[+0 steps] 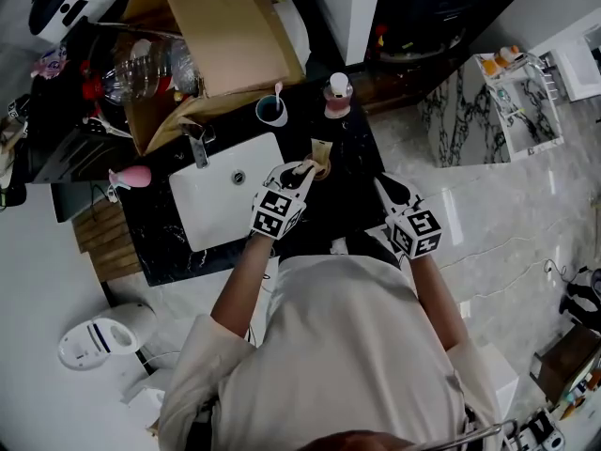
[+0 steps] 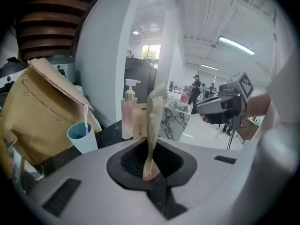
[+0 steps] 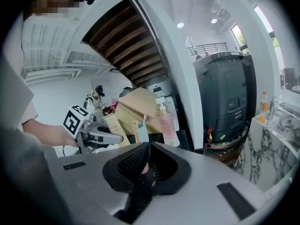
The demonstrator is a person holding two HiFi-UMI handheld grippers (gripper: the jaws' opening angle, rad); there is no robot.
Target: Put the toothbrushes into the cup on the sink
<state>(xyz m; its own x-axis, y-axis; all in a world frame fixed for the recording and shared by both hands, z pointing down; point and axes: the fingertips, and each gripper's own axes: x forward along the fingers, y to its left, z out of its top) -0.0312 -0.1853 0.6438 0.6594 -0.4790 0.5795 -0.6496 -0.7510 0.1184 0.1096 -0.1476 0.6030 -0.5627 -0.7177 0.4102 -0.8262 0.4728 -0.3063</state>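
One pink toothbrush [image 1: 278, 90] stands in the blue cup [image 1: 271, 111] on the black counter [image 1: 352, 191] behind the sink [image 1: 221, 205]. The left gripper [image 1: 300, 173] clamps a tan toothbrush [image 2: 153, 125] upright, just beside a tan box [image 1: 321, 154]. The right gripper [image 1: 386, 189] hangs well apart from the cup, its jaws pressed together.

Pale-blue cup [image 2: 83, 136], beige packet [image 2: 152, 125]

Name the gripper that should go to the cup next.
Left. The left gripper is shut on a beige pack and sits nearer the cup. The right gripper is shut on nothing and is farther from it.
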